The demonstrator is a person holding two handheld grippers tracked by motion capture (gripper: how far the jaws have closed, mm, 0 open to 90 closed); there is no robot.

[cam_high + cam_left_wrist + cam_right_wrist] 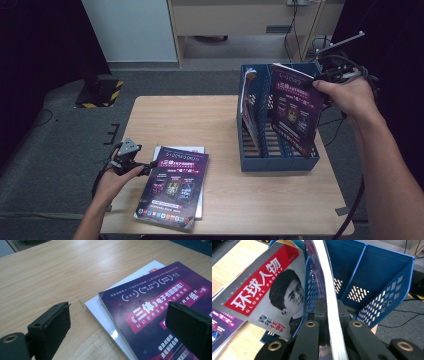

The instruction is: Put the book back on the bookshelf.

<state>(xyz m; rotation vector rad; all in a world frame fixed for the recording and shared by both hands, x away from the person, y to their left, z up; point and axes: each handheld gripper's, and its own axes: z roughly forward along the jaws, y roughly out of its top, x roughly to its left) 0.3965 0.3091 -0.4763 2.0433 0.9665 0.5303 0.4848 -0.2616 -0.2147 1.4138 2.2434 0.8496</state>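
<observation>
Work in hand: filing magazines from the surface (220, 120) into the blue file rack (280, 162).

Done so far, judging by layout: one grey-and-red magazine (265, 290) already standing in the rack's leftmost slot, leaning outward over the rack's left wall.

In progress: right claw (320, 77) clamped tight on the top edge of a purple magazine (295, 107), pages pinched between both pads in the right gripper view. Magazine held upright and a little tilted, lower edge down inside the rack, apparently in a middle slot. Whether the bottom edge rests on the rack floor: cannot tell. Not yet released.

Left to do: two items lying flat on the near left part of the surface, well apart from the rack. Second purple magazine (160, 310) on top, white booklet (100, 307) beneath, its edge and corner showing past the upper left of the cover. Left claw (147, 167) standing wide open, hovering just beside the left edge of that stack; one pad over the bare wood, the other over the purple cover, nothing gripped.

Estimate: roughly halfway. One filed, one nearly seated, two waiting. Rightmost slots of the rack open and free for them.

Next, probably: release on the right, then pickup of the top flat magazine on the left.
</observation>
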